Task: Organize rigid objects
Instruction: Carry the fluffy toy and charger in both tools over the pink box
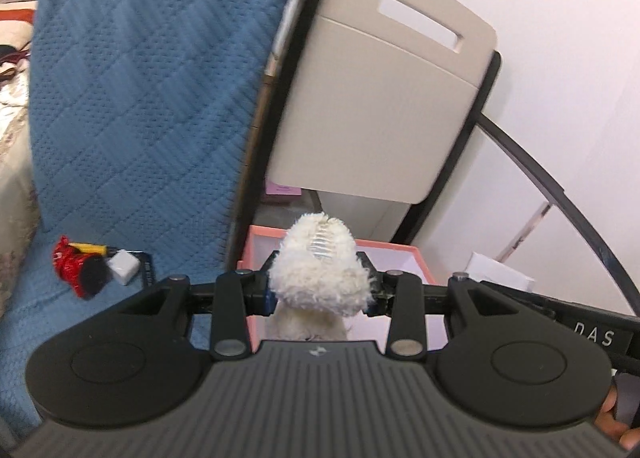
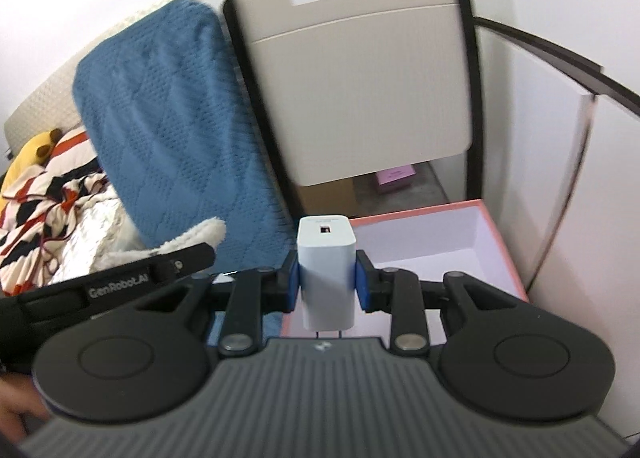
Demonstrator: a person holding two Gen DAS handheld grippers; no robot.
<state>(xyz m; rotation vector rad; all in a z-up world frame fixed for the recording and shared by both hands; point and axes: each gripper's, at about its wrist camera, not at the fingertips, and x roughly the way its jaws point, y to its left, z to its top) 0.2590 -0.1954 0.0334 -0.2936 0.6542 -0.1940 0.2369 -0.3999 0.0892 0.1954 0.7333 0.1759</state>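
White walls and a beige chair back (image 2: 352, 69) close off the scene, with a blue quilted cover (image 1: 132, 97) leaning up just left of the chair. Below the chair sits an open pink-rimmed box (image 2: 496, 234), its pale floor bare where it shows.

Both items look mid-carry toward that box. The left hand-held gripper (image 1: 320, 294) is clamped on a fluffy white hair claw (image 1: 320, 270), held just above the box's near-left corner. The right hand-held gripper (image 2: 327, 284) is closed on a white charger block (image 2: 327, 278), upright with its prongs pointing back at the camera, over the box's near edge.

Next, each should be brought lower over the box floor before letting go, well apart from the other. A red wrapper (image 1: 70, 264), a yellow stick and what may be another white cube (image 1: 124, 266) wait on the cover.
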